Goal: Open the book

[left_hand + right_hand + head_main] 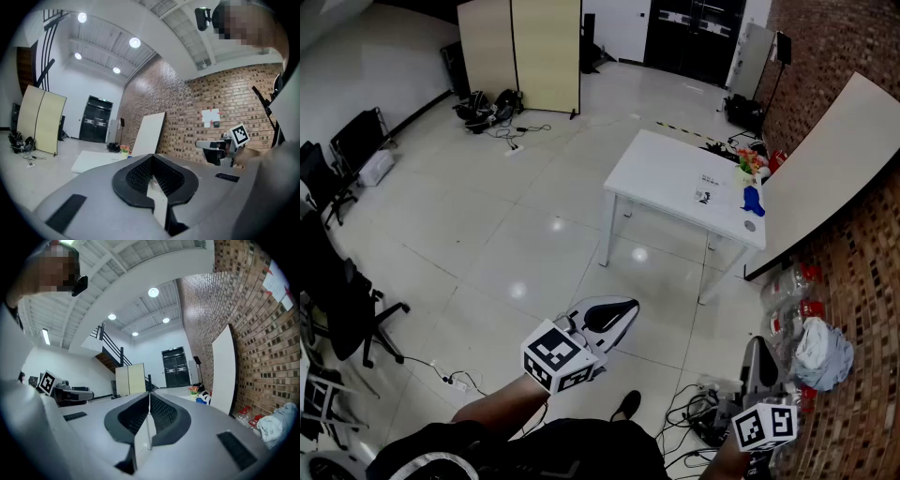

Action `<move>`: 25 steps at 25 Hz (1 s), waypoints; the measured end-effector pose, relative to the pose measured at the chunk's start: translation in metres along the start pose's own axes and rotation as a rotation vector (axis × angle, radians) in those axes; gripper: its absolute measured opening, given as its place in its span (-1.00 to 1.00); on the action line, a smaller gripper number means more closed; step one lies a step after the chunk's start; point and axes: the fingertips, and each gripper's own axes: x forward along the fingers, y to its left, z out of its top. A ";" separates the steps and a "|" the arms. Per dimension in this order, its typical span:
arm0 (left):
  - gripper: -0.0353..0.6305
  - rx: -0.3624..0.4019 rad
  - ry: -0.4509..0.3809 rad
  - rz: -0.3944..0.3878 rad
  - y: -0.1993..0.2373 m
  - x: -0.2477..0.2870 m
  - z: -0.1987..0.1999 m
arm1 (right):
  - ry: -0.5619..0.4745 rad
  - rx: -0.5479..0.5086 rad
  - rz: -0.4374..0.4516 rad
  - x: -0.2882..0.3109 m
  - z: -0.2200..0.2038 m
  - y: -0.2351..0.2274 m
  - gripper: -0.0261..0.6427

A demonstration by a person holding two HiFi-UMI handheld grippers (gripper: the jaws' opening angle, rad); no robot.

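I cannot make out a book in any view. The white table stands well ahead of me and carries a blue thing, some colourful items and a small dark item. My left gripper is held level over the floor, shut with nothing in it; in the left gripper view its jaws meet in one seam. My right gripper, low at the right, is shut and empty too, its jaws closed. Each gripper shows in the other's view: the right gripper and the left gripper.
A large white board leans on the brick wall behind the table. Bottles and a bundle of cloth lie at its foot, with cables beside my feet. Black chairs stand at the left, a beige folding screen at the back.
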 end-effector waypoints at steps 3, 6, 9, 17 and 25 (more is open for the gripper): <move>-0.91 -0.007 0.006 0.005 0.008 0.045 0.005 | -0.003 0.002 0.022 0.029 0.008 -0.037 -0.92; -0.91 0.000 0.019 0.037 0.021 0.091 0.012 | -0.009 0.001 0.056 0.060 0.015 -0.071 -0.92; -0.91 0.004 0.015 0.052 0.032 0.131 0.020 | -0.007 0.012 0.076 0.088 0.018 -0.105 -0.92; -0.91 0.003 0.029 0.093 0.093 0.207 0.026 | 0.027 0.019 0.102 0.176 0.012 -0.155 -0.92; -0.91 -0.026 0.028 0.030 0.188 0.283 0.023 | 0.057 0.015 0.062 0.292 0.005 -0.172 -0.91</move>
